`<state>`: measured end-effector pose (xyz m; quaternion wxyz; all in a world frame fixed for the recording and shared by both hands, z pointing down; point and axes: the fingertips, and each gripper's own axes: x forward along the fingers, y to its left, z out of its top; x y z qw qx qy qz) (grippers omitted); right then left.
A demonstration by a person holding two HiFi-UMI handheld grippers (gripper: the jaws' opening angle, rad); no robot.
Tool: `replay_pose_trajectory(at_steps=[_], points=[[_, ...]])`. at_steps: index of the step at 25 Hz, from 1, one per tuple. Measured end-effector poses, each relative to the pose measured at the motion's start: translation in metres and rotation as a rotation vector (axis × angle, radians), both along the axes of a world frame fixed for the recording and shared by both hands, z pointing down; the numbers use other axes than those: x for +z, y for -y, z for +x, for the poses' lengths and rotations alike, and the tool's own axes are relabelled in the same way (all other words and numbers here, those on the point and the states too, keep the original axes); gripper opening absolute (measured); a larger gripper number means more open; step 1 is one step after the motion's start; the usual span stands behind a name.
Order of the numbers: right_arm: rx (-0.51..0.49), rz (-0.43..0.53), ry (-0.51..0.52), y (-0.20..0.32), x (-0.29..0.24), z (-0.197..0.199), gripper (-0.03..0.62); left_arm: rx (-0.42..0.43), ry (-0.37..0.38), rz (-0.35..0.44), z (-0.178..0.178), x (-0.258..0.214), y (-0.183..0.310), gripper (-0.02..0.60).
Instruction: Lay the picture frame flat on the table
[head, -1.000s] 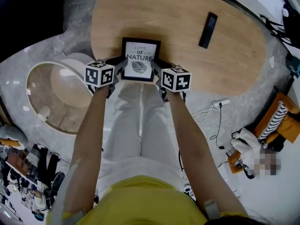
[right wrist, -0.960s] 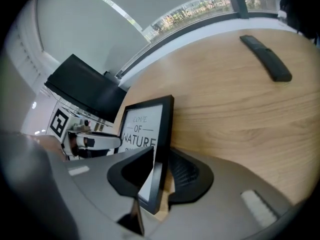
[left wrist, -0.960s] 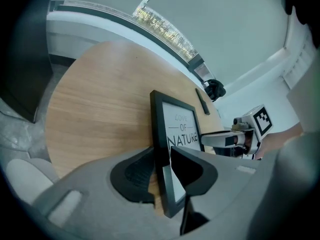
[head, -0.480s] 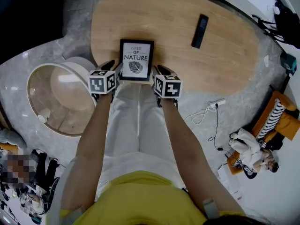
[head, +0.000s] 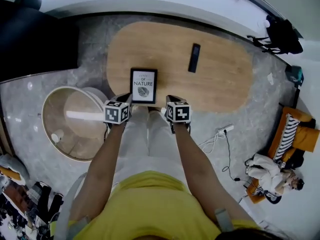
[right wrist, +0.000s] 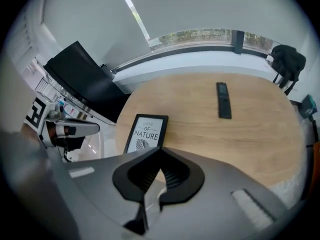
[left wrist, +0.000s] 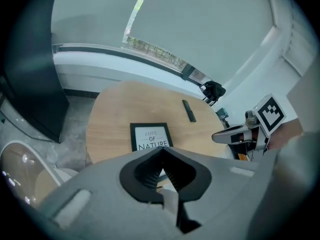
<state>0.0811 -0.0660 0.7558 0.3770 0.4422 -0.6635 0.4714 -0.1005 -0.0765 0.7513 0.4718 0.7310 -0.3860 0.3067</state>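
Both my left gripper [head: 127,97] and right gripper [head: 169,98] are squeezed shut beside the picture frame [head: 143,85], flat on the table [head: 220,79].

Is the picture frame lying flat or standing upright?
Flat: the picture frame lies face up on the wooden table, its front showing from above.

The left tool [left wrist: 162,151] hides the lower edge of the picture frame [left wrist: 150,136].
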Motion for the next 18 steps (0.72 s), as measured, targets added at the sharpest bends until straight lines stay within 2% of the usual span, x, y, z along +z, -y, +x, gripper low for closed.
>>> replay_pose_trajectory(at_steps=[4, 10, 15, 18], points=[[-0.002, 0.043, -0.022, 0.0, -0.038, 0.018, 0.002, 0.005, 0.003, 0.042, 0.006, -0.046, 0.007, 0.0], [0.027, 0.221, -0.064, 0.025, -0.11, 0.043, 0.002, -0.032, -0.014, 0.157, 0.012, -0.115, 0.029, 0.0], [0.077, 0.435, -0.064, 0.058, -0.19, 0.051, 0.002, -0.042, -0.025, 0.337, 0.017, -0.193, 0.057, 0.001], [0.09, 0.586, -0.037, 0.079, -0.252, 0.046, 0.002, -0.031, -0.025, 0.492, 0.024, -0.252, 0.082, 0.001]])
